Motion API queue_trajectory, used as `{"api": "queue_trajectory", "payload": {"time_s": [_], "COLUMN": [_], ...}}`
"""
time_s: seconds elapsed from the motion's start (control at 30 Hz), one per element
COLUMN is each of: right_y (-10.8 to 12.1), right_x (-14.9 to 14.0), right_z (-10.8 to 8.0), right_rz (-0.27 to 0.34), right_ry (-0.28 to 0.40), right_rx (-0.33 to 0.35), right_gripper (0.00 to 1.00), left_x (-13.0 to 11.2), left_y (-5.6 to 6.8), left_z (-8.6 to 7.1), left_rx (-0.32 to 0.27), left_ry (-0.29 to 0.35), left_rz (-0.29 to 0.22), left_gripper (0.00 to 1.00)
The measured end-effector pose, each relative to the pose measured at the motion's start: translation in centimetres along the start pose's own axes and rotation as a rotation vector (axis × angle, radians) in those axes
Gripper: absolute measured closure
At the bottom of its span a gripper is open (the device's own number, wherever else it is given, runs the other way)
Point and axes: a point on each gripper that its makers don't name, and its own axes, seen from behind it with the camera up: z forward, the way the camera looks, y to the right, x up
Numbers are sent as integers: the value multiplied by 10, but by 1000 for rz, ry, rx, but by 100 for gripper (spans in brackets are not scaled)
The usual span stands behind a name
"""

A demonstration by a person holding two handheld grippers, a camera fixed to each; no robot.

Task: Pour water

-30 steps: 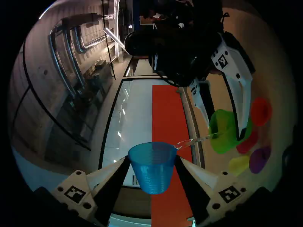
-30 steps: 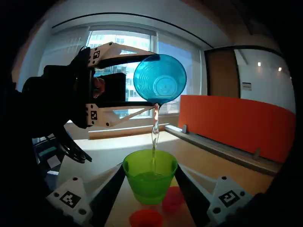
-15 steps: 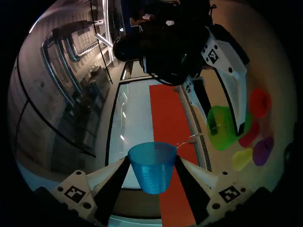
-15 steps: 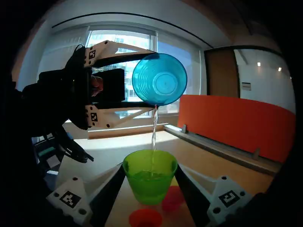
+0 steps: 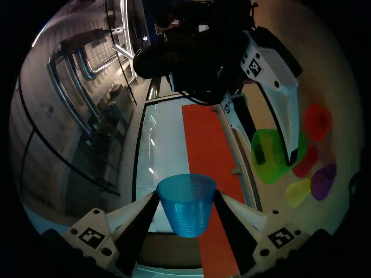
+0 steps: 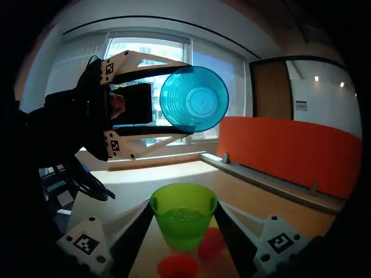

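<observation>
A bright window (image 6: 139, 51) backs a pale wooden table (image 6: 153, 178). In the right gripper view, the left gripper (image 6: 190, 99) reaches in from the left, its fingers clamped on the blue cup (image 6: 195, 98). The cup lies tipped on its side, long axis about level, mouth facing this camera. Directly below, the right gripper (image 6: 183, 211) pinches the upright green cup (image 6: 183, 222), partly filled with water. An orange partition (image 6: 287, 148) stands at the right. The thin stream that fell from the blue rim half a second ago has stopped.
</observation>
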Motion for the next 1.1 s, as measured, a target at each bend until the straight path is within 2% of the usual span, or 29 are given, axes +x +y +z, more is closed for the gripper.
{"api": "queue_trajectory", "payload": {"time_s": [0.17, 0.3, 0.6, 0.9, 1.1], "right_y": [0, 1, 1, -2, -3], "right_x": [2, 3, 5, 9, 15], "right_z": [1, 1, 0, 0, -2], "right_rz": [-1, -2, -8, -12, -18], "right_ry": [0, 5, 9, 22, 36], "right_rx": [-3, -6, -10, -10, -13], "right_gripper": [10, 10, 10, 10, 10], "left_x": [-3, -7, -23, -33, -36], "left_y": [0, 1, -4, -14, -16], "left_z": [3, 6, 11, 7, 4], "left_rx": [-1, 2, 9, 16, -1], "left_ry": [7, 12, 34, 72, 103], "left_rz": [-43, -142, -448, -794, -1049], "left_gripper": [15, 15, 15, 15, 15]}}
